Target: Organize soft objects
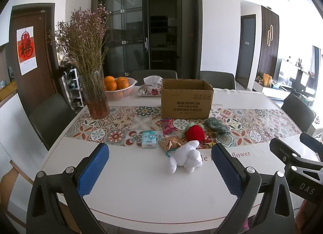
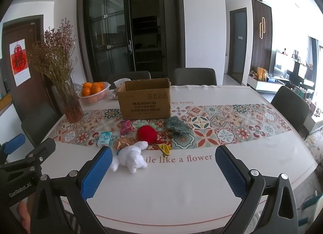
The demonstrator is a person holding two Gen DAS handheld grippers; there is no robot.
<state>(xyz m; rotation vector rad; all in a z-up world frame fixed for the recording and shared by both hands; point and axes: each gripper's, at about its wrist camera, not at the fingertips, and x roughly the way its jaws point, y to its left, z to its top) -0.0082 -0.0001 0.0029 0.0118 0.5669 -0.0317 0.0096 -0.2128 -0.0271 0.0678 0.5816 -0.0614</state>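
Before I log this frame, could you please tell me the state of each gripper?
Left gripper: open, holding nothing.
Right gripper: open, holding nothing.

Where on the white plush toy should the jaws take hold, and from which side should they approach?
Grip the white plush toy across its plump middle body, coming from the near table edge and down from above. It lies flat nearest the open left gripper, limbs splayed, with bare table in front; the red pompom and wrappers crowd its far side.

Soft toys lie before the cardboard box on the table.
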